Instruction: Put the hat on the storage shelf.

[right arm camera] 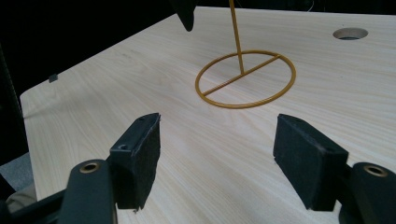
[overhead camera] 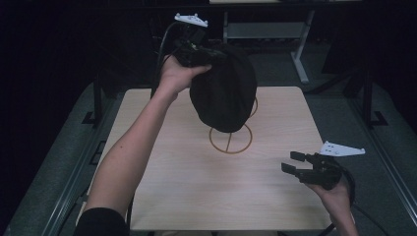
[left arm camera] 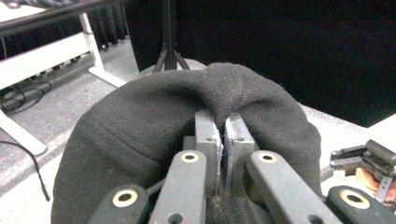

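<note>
**Black cap held at the top of its wire stand**

A black cap [overhead camera: 223,93] was seen held above the middle of the bench [overhead camera: 187,196], toward its far edge, with its crown fabric pinched between the fingers [left arm camera: 208,140] of the left gripper [overhead camera: 196,53]. Those fingers were clenched tight on a fold of the cloth, with almost no gap left between them. Below the cap, the round base of a gold wire stand [overhead camera: 230,139] was seen resting on the bench, and its thin upright rod [right arm camera: 236,35] rose toward the cap.

The cap appeared to be draped over, or just at, the top of the stand; whether it rested there or hung free of it could not be told, since the stand's upper part was covered by the fabric. The work was judged to be partway through: the cap was gripped and lifted, but neither settled nor carried clear.

The right gripper [overhead camera: 295,163] was held near the right front corner of the bench, its fingers [right arm camera: 140,156] spread apart with nothing between them, pointed toward the stand's base.

The surroundings beyond the bench were dark and hard to make out. A round hole [right arm camera: 350,33] was seen in the bench top past the stand.
</note>
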